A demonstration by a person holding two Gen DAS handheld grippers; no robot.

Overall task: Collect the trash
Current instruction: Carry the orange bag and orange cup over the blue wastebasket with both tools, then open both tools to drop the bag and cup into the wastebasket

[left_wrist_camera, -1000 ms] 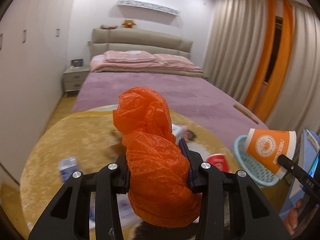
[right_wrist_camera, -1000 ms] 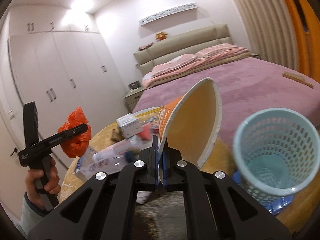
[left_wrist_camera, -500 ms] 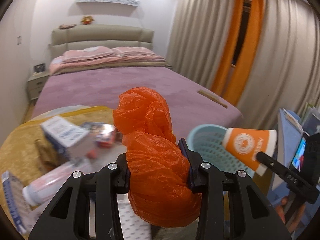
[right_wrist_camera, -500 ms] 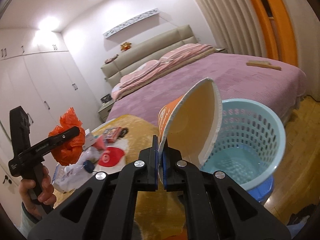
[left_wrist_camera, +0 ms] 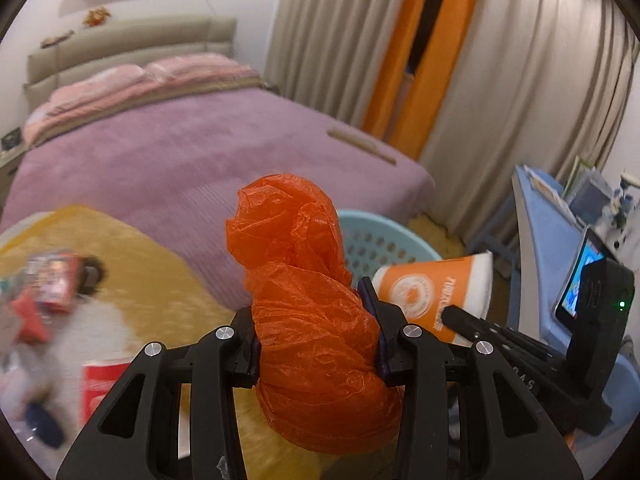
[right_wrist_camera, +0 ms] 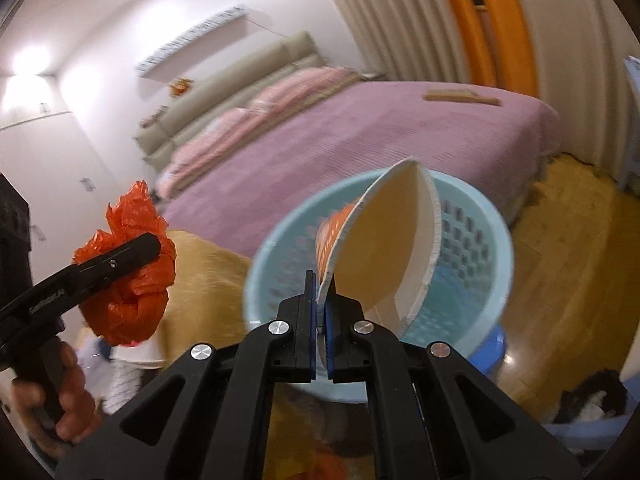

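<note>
My left gripper [left_wrist_camera: 316, 344] is clamped on a crumpled orange plastic bag [left_wrist_camera: 308, 300], which bulges up between the jaws and fills the centre of the left wrist view. In the right wrist view that same bag [right_wrist_camera: 128, 280] sits at the left edge of the frame, pinched by the dark finger of the left gripper, with a hand [right_wrist_camera: 60, 400] wrapped round the handle at the lower left.

My right gripper [right_wrist_camera: 319, 308] is closed tight on the rim of an orange and white paper cup [right_wrist_camera: 384, 248]. The cup is tilted, its open mouth turned toward the camera, and it hangs in front of a pale blue perforated basket [right_wrist_camera: 492, 240] that takes up the middle of the frame. From the left wrist view the cup [left_wrist_camera: 432, 288] lies on its side at the right of centre, just past the basket rim [left_wrist_camera: 384, 224], which peeks out behind the bag.

A purple bed [left_wrist_camera: 180, 152] stretches across the upper half of both views, with beige and orange curtains [left_wrist_camera: 460, 60] at the upper right. At the lower left of the left wrist view a yellow rug [left_wrist_camera: 152, 280] carries more scattered litter [left_wrist_camera: 52, 284], too blurred for me to name; it might be cartons and wrappers. A blue table [left_wrist_camera: 548, 248] with a lit screen sits at the right edge.
</note>
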